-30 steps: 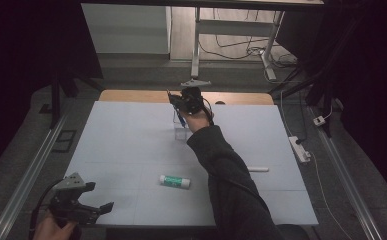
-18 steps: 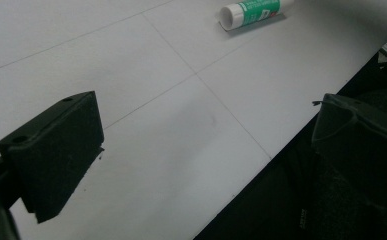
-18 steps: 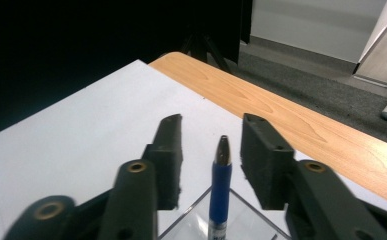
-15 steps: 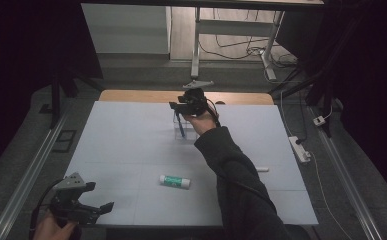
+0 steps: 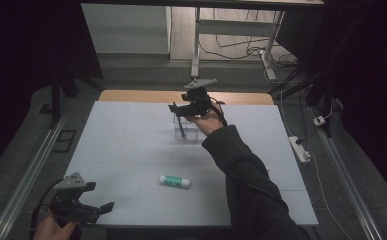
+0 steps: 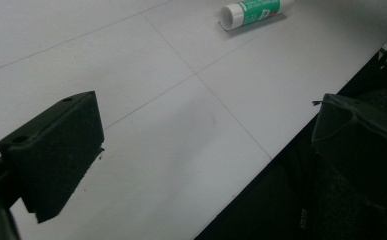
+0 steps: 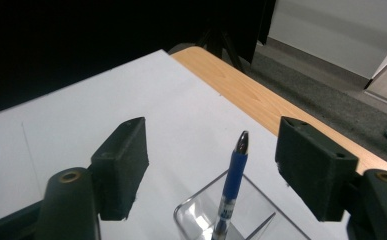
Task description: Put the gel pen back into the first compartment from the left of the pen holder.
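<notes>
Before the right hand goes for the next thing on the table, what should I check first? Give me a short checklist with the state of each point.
1. Blue pen stands in the clear holder, leaning on its wall: ok.
2. Right tongs free of the pen: ok. Their jaws have just been opening, and the pen stands between them untouched.
3. Right tongs lifted above the pen tip: cannot tell.
4. Glue stick lies flat on the white mat, nothing around it: ok.
5. Left tongs open and holding nothing, near the mat's front edge: ok.
6. Holder stands upright, not tipped: ok.
</notes>
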